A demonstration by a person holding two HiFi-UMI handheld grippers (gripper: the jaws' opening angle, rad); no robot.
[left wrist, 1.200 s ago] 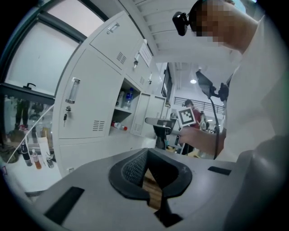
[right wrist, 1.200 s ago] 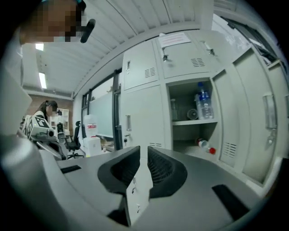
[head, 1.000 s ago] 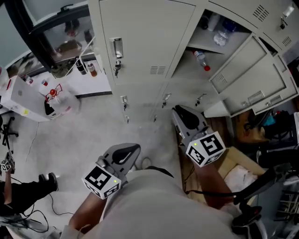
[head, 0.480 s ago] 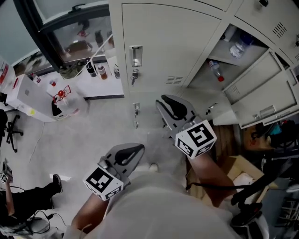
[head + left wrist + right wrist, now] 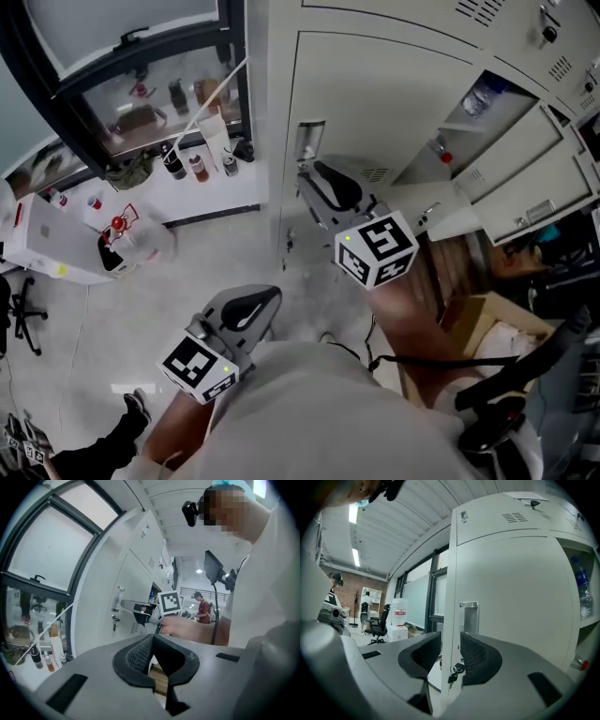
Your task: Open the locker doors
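Observation:
The grey lockers fill the upper right of the head view. The tall left door (image 5: 375, 103) is closed, with a metal handle plate (image 5: 308, 141) at its left edge. My right gripper (image 5: 309, 178) is raised to just below that handle. In the right gripper view its jaws (image 5: 450, 641) are opening, and the door's edge, the handle plate (image 5: 469, 616) and a hanging key (image 5: 453, 671) show in the gap without touching the pads. My left gripper (image 5: 262, 300) hangs low near my body, shut and empty (image 5: 152, 639). Further right, locker doors (image 5: 525, 178) stand open.
Bottles (image 5: 473, 103) lie on shelves in the open locker. A white counter (image 5: 187, 159) with small bottles and a water jug (image 5: 127, 239) stand left of the lockers under a black window frame. A cardboard box (image 5: 497, 337) sits on the floor at the right.
My right gripper has risen and moved left from the low locker doors to the tall door's handle. The left gripper has hardly moved.

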